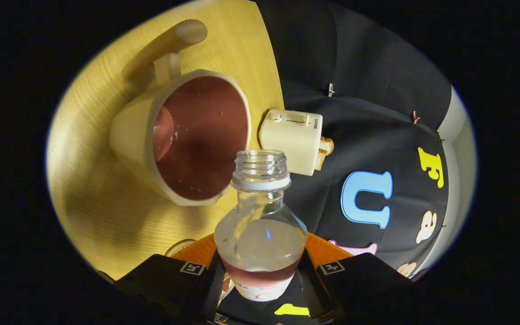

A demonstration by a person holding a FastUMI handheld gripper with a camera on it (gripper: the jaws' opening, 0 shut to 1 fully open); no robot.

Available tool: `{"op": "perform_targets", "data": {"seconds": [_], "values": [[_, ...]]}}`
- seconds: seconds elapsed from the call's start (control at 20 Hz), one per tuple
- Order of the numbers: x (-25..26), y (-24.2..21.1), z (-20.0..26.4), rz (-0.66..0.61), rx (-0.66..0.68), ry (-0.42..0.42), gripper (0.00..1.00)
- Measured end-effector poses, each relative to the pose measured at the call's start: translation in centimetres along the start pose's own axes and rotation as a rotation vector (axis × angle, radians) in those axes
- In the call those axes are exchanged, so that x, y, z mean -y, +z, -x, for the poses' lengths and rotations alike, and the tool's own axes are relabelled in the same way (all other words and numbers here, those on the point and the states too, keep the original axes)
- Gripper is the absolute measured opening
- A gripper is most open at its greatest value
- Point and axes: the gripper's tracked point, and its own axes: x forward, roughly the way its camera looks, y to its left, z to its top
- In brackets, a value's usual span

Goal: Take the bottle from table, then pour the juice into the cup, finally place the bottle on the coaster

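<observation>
Nearest: tool point(260, 280) closed on the bottle point(260, 234), both fingers pressing its lower body at the label band, one on each side. Clear thin plastic, uncapped, open threaded neck point(260, 164) pointing ahead toward the cup. Only a shallow band of reddish juice point(260, 276) left low in the body, so probably light now, with little slosh to shift the balance. Thin walls likely to buckle under a hard squeeze; smooth, rounded sides likely slippery. Best held where it is held, low on the straight part below the shoulder, firm but not crushing. Open mouth means any tilt past level spills the remainder.

Just beside the left finger: a round edge, perhaps the coaster point(179, 247), mostly hidden, too little visible to be sure.

Beyond the neck: cream cup point(129, 135) with a wooden handle point(165, 47), resting on the yellow bench point(93, 198), reddish juice inside. Pouring judged largely done.

Farther, past the cup: a cream toaster point(289, 137) with bread at its slot, by the bench edge.
</observation>
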Motion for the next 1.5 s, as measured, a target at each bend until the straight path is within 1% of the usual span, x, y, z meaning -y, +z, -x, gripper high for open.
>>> {"op": "perform_targets", "data": {"seconds": [0.2,0.4,0.7,1.0,1.3,1.5], "values": [[0.3,1.1,0.2,0.098,0.052,-0.011,0.76],[0.2,0.6,0.2,0.122,0.042,-0.005,0.76],[0.4,0.5,0.0,0.209,0.044,0.000,0.76],[0.3,0.1,0.1,0.253,0.047,0.012,0.76],[1.1,0.1,-0.2,0.348,0.066,0.001,0.76],[1.6,-0.2,-0.5,0.377,0.067,-0.003,0.76]]}}
